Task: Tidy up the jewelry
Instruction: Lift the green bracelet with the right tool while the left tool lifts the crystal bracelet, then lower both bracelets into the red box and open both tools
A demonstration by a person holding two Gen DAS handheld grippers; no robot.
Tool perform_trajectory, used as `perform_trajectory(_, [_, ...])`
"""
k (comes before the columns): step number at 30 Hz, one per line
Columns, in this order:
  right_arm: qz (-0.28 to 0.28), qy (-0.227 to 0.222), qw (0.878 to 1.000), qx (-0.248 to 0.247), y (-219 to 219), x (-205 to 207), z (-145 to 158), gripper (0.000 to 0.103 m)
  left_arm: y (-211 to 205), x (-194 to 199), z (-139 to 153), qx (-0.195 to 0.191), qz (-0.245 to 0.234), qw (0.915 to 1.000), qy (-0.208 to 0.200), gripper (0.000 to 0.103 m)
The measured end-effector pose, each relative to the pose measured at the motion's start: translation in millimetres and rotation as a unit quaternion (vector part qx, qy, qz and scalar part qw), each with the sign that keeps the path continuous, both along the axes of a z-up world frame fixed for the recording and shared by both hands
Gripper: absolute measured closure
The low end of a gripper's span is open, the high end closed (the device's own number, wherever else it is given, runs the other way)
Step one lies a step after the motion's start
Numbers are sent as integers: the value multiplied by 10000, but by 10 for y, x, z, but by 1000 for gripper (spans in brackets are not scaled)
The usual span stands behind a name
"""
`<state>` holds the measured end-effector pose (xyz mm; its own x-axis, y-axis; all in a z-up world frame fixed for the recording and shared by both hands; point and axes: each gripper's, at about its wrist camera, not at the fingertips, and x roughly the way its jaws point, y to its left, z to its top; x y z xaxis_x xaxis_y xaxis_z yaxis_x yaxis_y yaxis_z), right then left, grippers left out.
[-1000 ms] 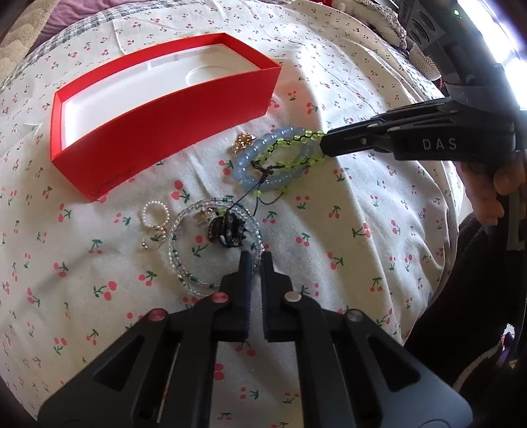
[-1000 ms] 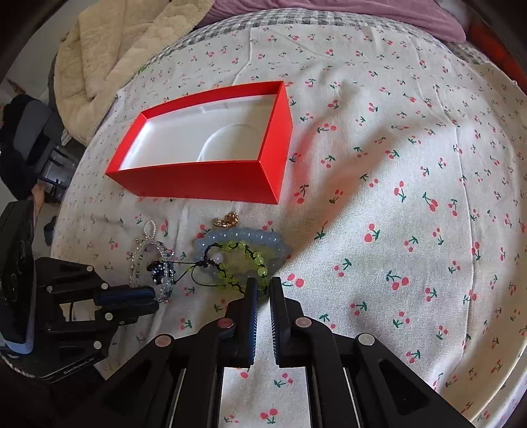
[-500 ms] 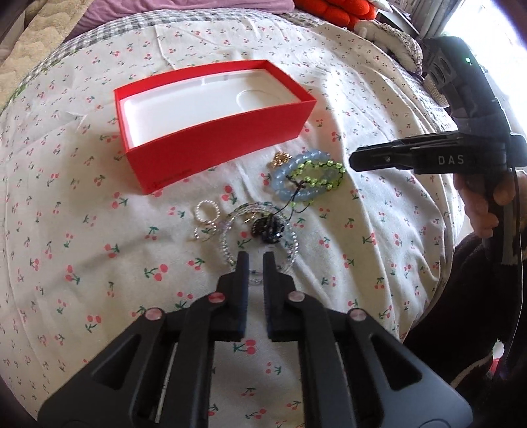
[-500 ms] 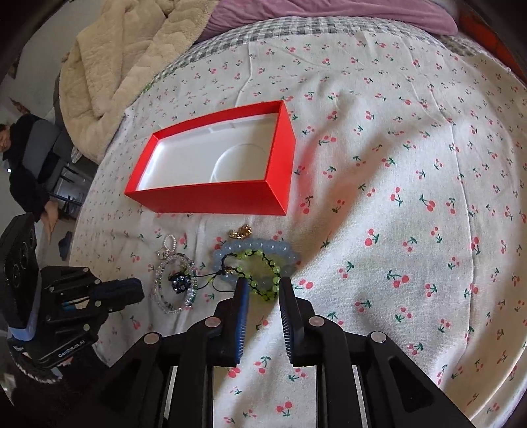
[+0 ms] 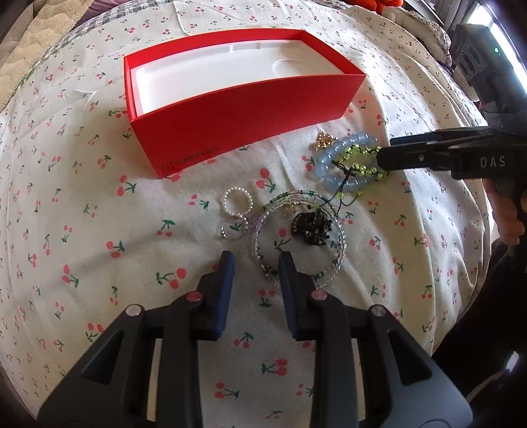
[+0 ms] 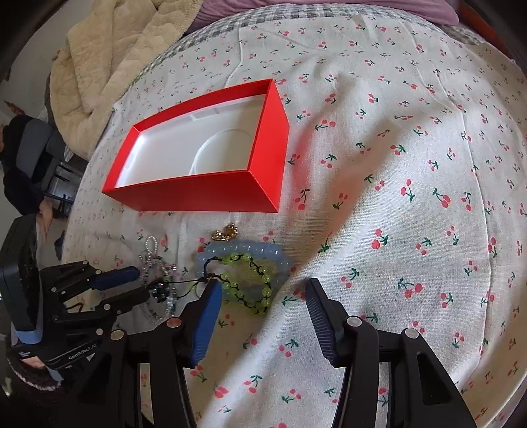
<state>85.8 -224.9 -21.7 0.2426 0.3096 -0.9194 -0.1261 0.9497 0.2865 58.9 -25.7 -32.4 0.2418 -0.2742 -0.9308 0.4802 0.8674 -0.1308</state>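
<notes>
An open red box (image 5: 237,108) with a white insert lies on the cherry-print cloth; it also shows in the right wrist view (image 6: 197,194). In front of it lie a blue bead bracelet (image 5: 329,158) (image 6: 243,250), a green bead bracelet (image 5: 360,164) (image 6: 250,283), a gold charm (image 5: 324,141) (image 6: 225,232), a clear bead bracelet (image 5: 341,237) with a dark charm (image 5: 311,227), and small pearl rings (image 5: 237,204). My left gripper (image 5: 257,263) is open, just before the clear bracelet. My right gripper (image 6: 262,289) is open, over the green and blue bracelets, holding nothing.
The cherry-print cloth (image 6: 395,164) covers a bed. A beige fleece blanket (image 6: 115,59) lies at the far left and a purple cover (image 6: 329,6) at the back. The bed edge drops away at the right of the left wrist view.
Both grippers have opened from nearly shut. The left gripper has pulled back then come closer to the clear bracelet; the right has moved back over the green and blue bracelets.
</notes>
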Motion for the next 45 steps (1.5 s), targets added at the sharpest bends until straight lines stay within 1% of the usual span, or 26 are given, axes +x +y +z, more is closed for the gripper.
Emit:
perform_trajectory(1, [3,33,10000,-74,1,17,-42,61,-16,13,-8,13,6,10000,-31,80])
perform_trajectory(2, [4,62,9999,-146,1,33,-81,64,-20,28,-9,19,12,10000,-60,89])
perform_trajectory(3, [3,50,9998,-197,-3,42,-102,70,-20,35,-7,3,32,10000,-62,95])
perform_trajectory(4, [14,26,9997,-255,-3,49,-105,77,-16,47,-2,-23,72,10000,-50,96])
perform_trajectory(5, [35,3,9996,-268,-11,54,-95,80,-9,58,2,-61,108,9999,-30,97])
perform_trajectory(6, [33,-5,9997,-230,-26,56,-84,86,2,70,9,-99,144,9998,-12,98])
perform_trajectory(9, [23,-42,9998,-188,-64,44,-45,95,23,92,54,-208,210,9996,-5,98])
perform_trajectory(15, [15,-208,9998,-76,-109,-25,112,97,93,51,215,-463,261,9985,-123,98])
perform_trajectory(18, [52,-303,9995,82,-125,-57,218,97,113,15,308,-550,232,9980,-207,98])
perform_trajectory(21, [131,-447,9989,109,-82,-88,327,97,125,-8,374,-637,220,9974,-256,98])
perform_trajectory(25, [142,-526,9983,192,-39,-117,408,97,172,-1,445,-718,250,9966,-306,98])
perform_trajectory(27, [147,-586,9979,219,-35,-130,456,97,188,-1,452,-665,256,9970,-305,98])
perform_trajectory(31, [132,-657,9974,260,-55,-139,514,97,248,-2,368,-300,425,9982,-288,98])
perform_trajectory(33, [127,-657,9974,255,-39,-128,519,97,298,-5,366,-295,466,9980,-306,98])
perform_trajectory(36, [133,-667,9973,282,-36,-118,530,97,372,-24,424,-461,523,9970,-337,98])
perform_trajectory(41, [152,-756,9965,326,0,-129,596,97,426,-82,569,-765,529,9944,-500,98])
perform_trajectory(45, [168,-804,9960,344,25,-137,635,97,403,-90,652,-859,508,9933,-576,98])
